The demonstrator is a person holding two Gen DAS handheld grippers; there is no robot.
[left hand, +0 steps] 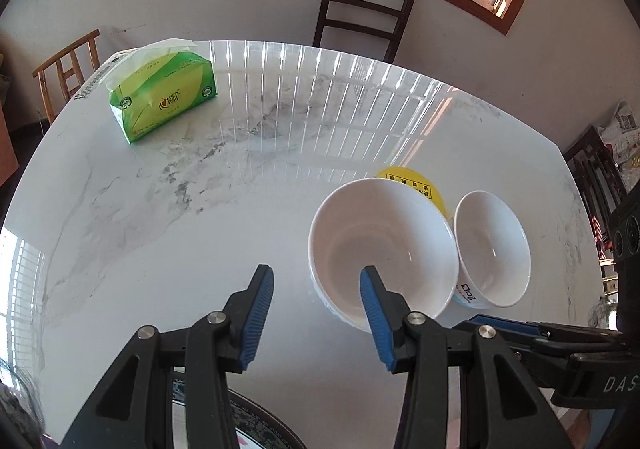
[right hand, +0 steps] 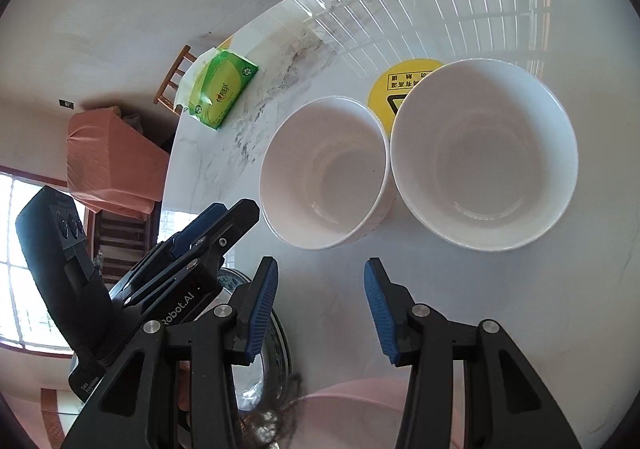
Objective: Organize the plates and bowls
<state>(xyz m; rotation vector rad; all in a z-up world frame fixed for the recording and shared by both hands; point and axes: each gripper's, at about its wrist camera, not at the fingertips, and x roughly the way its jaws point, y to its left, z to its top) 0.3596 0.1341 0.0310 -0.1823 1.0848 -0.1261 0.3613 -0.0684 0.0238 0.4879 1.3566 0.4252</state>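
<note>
Tissue pack (left hand: 164, 95), green: far left of marble table (left hand: 160, 233). Left gripper (left hand: 317, 281): jaws apart, empty, right finger overlapping the near rim of the left bowl (left hand: 382, 245). Left bowl, white, empty: upright mid-table. Yellow disc (left hand: 416, 181): behind both bowls. Right bowl (right hand: 484, 153): touching or just beside the left one. Right gripper (right hand: 320, 275): jaws apart, empty, short of the bowls. Patterned plate (right hand: 280, 341): near edge, partly hidden.

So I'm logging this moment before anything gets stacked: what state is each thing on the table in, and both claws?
Left bowl: upright, empty.
Right bowl: upright, empty, close beside the other; contact unclear.
Yellow disc: flat on the table, partly hidden by bowls.
Tissue pack: opened, tissue sticking out.
Plate: at the near edge, mostly hidden.
Left claw: open, holding nothing.
Right claw: open, holding nothing.
</note>
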